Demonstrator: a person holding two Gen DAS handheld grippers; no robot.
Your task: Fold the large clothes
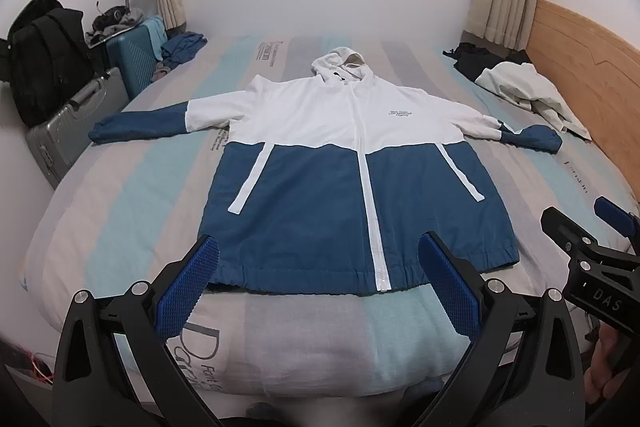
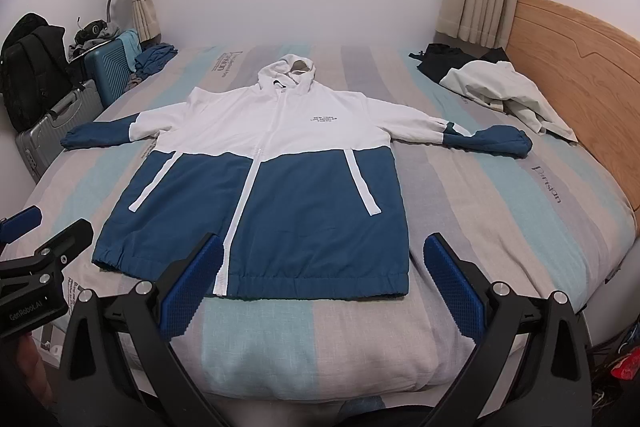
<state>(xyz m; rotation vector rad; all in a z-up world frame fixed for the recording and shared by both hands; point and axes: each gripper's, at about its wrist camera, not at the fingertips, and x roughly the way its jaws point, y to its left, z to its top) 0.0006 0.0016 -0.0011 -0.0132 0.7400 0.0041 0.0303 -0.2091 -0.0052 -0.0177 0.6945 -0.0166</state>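
The jacket point(image 1: 352, 163) lies flat on the bed point(image 1: 120, 187), just ahead of both released tools: left tool point(image 1: 318, 281), right tool point(image 2: 322, 279). Pinch each sleeve near its cuff and fold inward evenly.

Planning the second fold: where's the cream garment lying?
In both views the cream garment lies crumpled at the bed's far right, beside the wooden headboard, just beyond the jacket's right sleeve cuff.
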